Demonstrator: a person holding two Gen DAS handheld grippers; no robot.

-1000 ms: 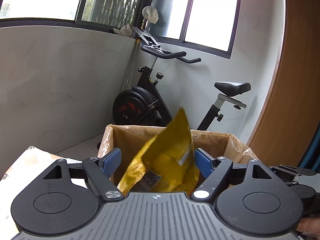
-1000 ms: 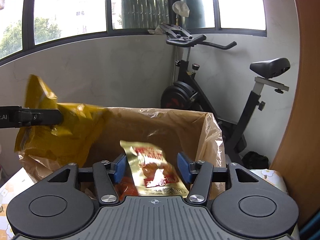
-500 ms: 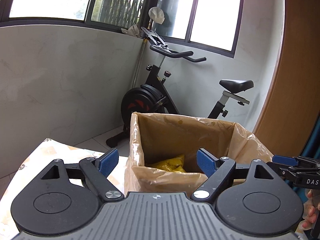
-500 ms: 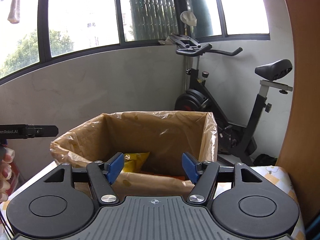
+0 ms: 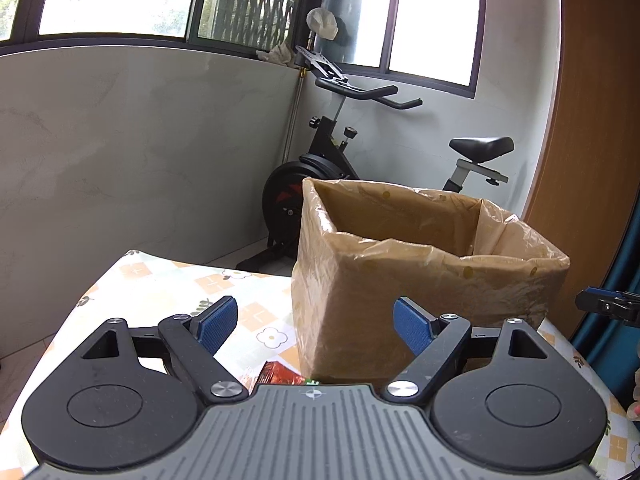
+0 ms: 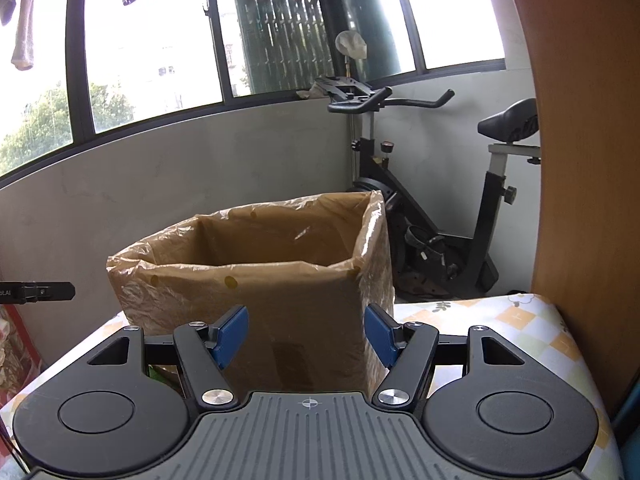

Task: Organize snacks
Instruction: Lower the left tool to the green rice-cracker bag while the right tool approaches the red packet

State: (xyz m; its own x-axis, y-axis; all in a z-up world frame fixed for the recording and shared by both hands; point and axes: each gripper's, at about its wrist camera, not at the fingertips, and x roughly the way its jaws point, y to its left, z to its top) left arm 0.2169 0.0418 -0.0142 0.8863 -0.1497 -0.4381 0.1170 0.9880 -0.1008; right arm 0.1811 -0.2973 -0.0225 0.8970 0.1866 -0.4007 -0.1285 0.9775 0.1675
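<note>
Partly hidden, a red packet point(image 5: 280, 374) (label unreadable) peeks below the left tool point(image 5: 316, 320).

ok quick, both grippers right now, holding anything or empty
left gripper: open, holding nothing.
right gripper: open, holding nothing; it has just been opening.

- A home's enclosed balcony is shown.
- An exercise bike point(image 5: 344, 184) is parked at the far wall.
- Laundry point(image 6: 24, 12) is hung by the windows point(image 6: 152, 44).
- A floral cloth point(image 5: 168, 292) is spread over the tabletop.
</note>
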